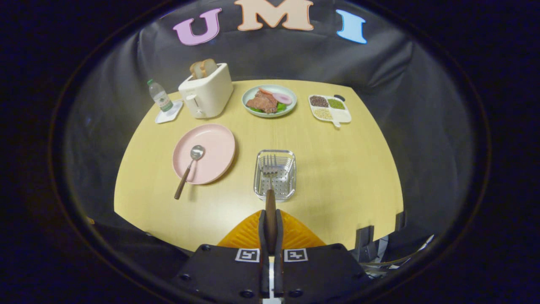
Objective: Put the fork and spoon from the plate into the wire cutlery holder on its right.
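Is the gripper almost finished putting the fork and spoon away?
About halfway, it seems. Nothing is dropped in yet. The gripper is shut on the fork, holding it by the handle with its tines over the wire cutlery holder, so it looks ready to be let go. The spoon is left: it lies on the pink plate.

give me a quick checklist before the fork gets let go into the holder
1. Grip: fingers closed on the fork handle: ok.
2. Aim: fork tines sit over the wire cutlery holder, just ahead of the fingers: ok.
3. Height above the holder floor: cannot tell.
4. Holder free of other items: ok.
5. Spoon still on the pink plate, handle overhanging the rim: not ok, still to do.
6. Toaster and food dishes beyond, out of the way: ok.
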### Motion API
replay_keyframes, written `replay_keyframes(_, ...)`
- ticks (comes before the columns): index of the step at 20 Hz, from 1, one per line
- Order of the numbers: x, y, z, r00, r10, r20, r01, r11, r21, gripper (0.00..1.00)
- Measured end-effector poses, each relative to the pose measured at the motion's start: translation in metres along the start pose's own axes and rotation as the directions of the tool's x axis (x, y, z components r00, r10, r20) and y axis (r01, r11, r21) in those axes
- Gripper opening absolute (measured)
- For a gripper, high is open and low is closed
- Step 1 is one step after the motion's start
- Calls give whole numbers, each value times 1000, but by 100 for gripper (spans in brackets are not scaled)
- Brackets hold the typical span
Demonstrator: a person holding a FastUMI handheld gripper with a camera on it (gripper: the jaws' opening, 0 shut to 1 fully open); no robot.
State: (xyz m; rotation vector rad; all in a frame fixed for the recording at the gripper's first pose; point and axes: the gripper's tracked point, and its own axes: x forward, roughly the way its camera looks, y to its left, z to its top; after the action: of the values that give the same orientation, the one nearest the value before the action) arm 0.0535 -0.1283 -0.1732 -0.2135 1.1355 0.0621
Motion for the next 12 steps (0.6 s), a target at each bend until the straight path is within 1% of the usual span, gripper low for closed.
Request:
replay_keyframes(3,12,-6,1,998,-33,-50,33,999,-17,7)
replay_keyframes(7,20,1,2,992,-15,-122,15,1000,0,8)
replay_keyframes(12,27,0,-4,988,-32,-148,34,999,7,11)
